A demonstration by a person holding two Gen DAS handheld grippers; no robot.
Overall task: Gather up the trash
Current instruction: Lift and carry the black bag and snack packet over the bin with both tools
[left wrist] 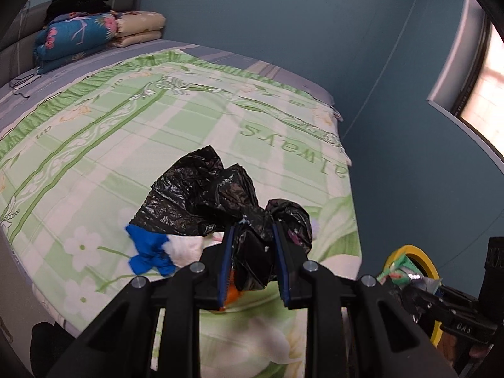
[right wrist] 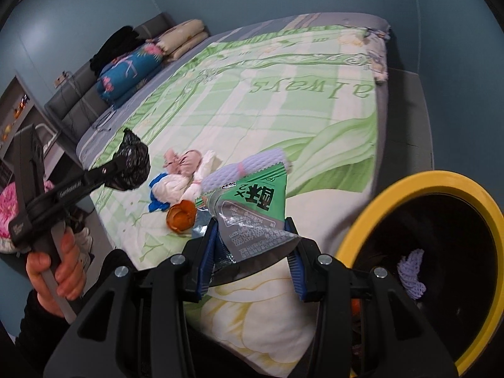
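My left gripper [left wrist: 252, 230] is shut on a crumpled black plastic bag [left wrist: 201, 195], held up over the green floral bedspread [left wrist: 157, 119]. My right gripper [right wrist: 252, 225] is shut on a green and silver snack wrapper [right wrist: 252, 208], just left of a yellow-rimmed bin [right wrist: 419, 182] with a dark liner. A purple foam net [right wrist: 412, 271] lies inside the bin. On the bed lie an orange peel [right wrist: 179, 215], white tissue [right wrist: 170, 189], a blue scrap [right wrist: 154, 204], a pink wad [right wrist: 186, 160] and another foam net [right wrist: 252, 163].
Folded quilts [left wrist: 78, 34] and dark clothes [left wrist: 78, 0] are stacked by the headboard at the far end of the bed. Teal walls surround the bed, with a window [left wrist: 485, 88] to the right. A hand [right wrist: 63, 258] holds the left gripper beside a shelf [right wrist: 19, 116].
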